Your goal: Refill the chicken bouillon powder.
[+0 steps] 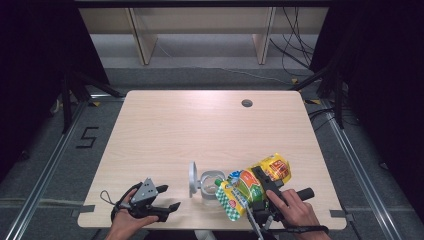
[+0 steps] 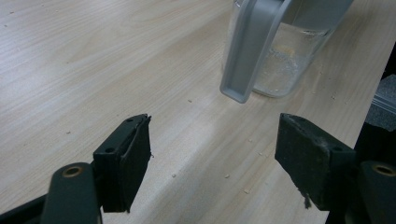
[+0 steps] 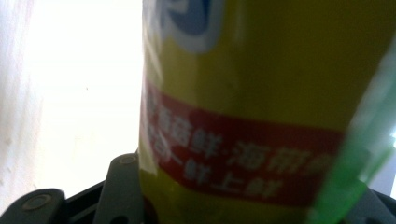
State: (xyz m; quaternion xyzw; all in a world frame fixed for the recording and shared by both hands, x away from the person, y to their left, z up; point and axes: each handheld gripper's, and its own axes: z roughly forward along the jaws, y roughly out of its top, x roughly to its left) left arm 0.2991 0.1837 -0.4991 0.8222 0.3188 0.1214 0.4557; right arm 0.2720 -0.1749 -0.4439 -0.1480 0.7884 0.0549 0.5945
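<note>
A yellow, red and green snack bag (image 1: 252, 185) lies tilted near the table's front right, its opened end against a clear container (image 1: 211, 184). My right gripper (image 1: 263, 192) is shut on the bag, and the bag's yellow face with a red band (image 3: 261, 116) presses close between the jaws in the right gripper view. The clear container (image 2: 285, 60) has a grey lid (image 1: 192, 179) hinged open to its left, seen as a grey flap (image 2: 250, 51) in the left gripper view. My left gripper (image 1: 167, 197) rests open at the front left, pointing toward the container, with nothing between its pads (image 2: 133, 158).
The wooden table (image 1: 200, 125) has a round cable hole (image 1: 246, 103) at the far right. Small crumbs (image 2: 224, 175) are scattered on the wood near the container. Wooden shelf legs (image 1: 142, 37) and loose cables (image 1: 295, 40) lie beyond the table's far edge.
</note>
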